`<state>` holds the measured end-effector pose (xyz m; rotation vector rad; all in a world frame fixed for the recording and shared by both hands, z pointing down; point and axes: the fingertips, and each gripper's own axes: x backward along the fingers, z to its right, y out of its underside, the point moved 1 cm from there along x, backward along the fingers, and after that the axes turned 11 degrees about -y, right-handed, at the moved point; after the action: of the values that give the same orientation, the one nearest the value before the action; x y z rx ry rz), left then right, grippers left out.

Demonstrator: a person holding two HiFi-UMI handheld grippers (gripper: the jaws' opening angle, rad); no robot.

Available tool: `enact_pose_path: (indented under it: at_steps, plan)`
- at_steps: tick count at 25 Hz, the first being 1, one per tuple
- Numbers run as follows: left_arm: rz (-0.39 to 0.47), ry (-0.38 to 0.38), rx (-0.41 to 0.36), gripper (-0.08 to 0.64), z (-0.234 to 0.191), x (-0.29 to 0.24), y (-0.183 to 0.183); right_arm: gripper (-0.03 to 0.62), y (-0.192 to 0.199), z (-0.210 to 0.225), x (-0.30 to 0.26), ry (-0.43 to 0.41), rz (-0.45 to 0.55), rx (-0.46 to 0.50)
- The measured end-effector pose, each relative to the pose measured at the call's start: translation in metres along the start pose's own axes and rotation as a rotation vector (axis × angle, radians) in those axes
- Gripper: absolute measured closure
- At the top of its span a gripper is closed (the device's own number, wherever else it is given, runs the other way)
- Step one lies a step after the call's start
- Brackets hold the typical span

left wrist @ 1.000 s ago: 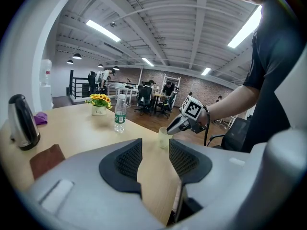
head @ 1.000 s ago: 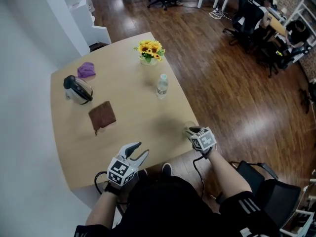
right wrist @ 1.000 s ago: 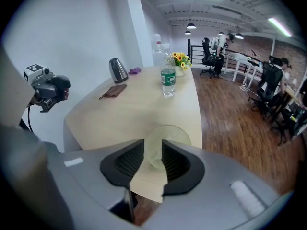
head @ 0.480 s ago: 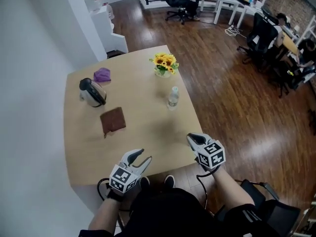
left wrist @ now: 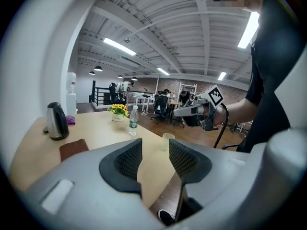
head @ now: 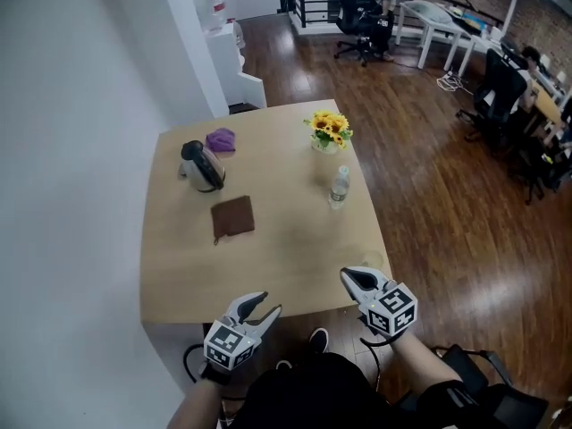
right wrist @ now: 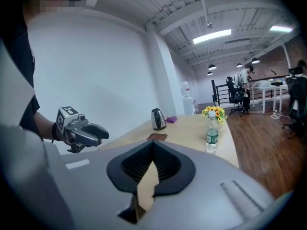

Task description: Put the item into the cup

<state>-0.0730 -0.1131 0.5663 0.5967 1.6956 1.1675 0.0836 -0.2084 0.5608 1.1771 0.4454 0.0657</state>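
1. The left hand-held gripper (head: 266,304) hangs in the air, just off the near edge of the light wooden surface (head: 286,266).
2. Its two jaws stand wide apart. Nothing is between them.
3. The right hand-held gripper (head: 347,277) hangs over the near right corner of the surface.
4. Its jaws are closing and the tips touch each other. Nothing is between them.
5. The pale see-through cup (left wrist: 167,141) stands upright near the right edge of the surface, at the near end. It is just in front of the right hand-held gripper, and they are not touching.
6. From the head view the cup is very hard to see, and I cannot tell if anything is inside it.
7. A flat brown square thing (head: 234,216) lies in the middle of the surface, well apart from the cup and from both hand-held grippers.
8. A silver and black kettle (head: 202,164) stands near the far left side. A crumpled purple cloth (head: 220,138) lies just behind the kettle.
9. A small pot of yellow sunflowers (head: 329,132) stands near the far right corner.
10. A clear water bottle with a green label (head: 339,186) stands upright between the flowers and the cup, close to the right edge.
11. A dark wooden floor (head: 429,195) is around the surface.
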Motion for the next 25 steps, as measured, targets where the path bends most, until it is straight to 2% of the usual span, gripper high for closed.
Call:
enact_pose_path:
  at_steps: [5, 12, 17, 25]
  plan:
    - [0.022, 0.013, -0.007, 0.39, 0.014, 0.042, 0.013, 0.584, 0.012, -0.06, 0.002, -0.035, 0.021, 0.006]
    - [0.056, 0.024, -0.03, 0.39, 0.038, 0.121, 0.045, 0.584, 0.031, -0.153, 0.014, -0.006, 0.094, -0.063]
    - [0.06, 0.024, -0.031, 0.39, 0.055, 0.179, 0.073, 0.584, 0.05, -0.217, 0.031, 0.016, 0.103, -0.073]
    - [0.079, 0.025, -0.023, 0.39, 0.08, 0.224, 0.093, 0.584, 0.071, -0.275, 0.059, 0.017, 0.096, -0.065]
